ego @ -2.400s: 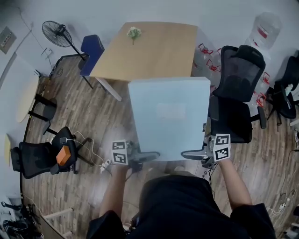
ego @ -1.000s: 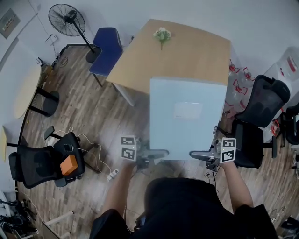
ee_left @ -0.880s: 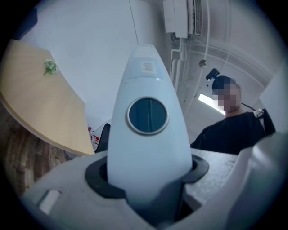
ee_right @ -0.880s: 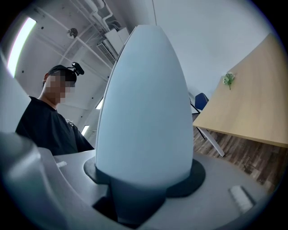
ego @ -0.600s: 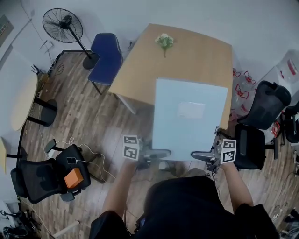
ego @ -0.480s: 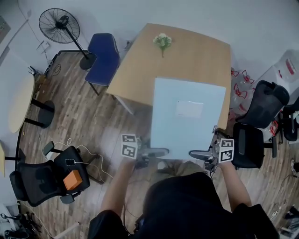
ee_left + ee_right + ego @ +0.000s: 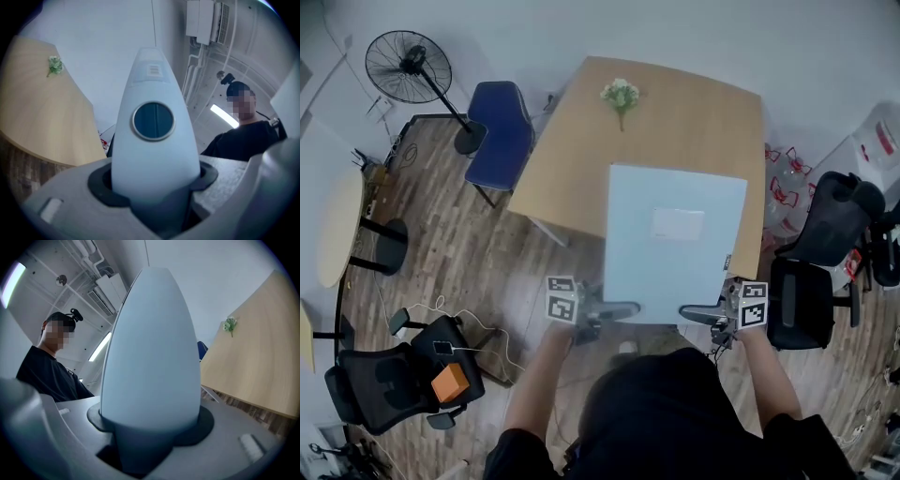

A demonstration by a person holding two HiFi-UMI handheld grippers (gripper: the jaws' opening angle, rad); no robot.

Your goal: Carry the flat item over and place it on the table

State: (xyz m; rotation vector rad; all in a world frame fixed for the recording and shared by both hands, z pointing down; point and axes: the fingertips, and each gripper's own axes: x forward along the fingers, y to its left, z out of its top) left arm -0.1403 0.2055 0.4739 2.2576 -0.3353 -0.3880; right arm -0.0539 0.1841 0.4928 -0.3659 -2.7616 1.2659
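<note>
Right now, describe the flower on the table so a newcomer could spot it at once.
Find the wooden table in the room's middle. Near its far edge, beyond the carried pale blue panel, sits a small flower sprig: whitish-green blooms on a thin stem, the only small thing there.

We saw a wooden table (image 7: pixel 694 122) standing on the plank floor (image 7: pixel 478 253). A flower sprig (image 7: pixel 621 94) lay on it near the far edge, left of middle.
</note>
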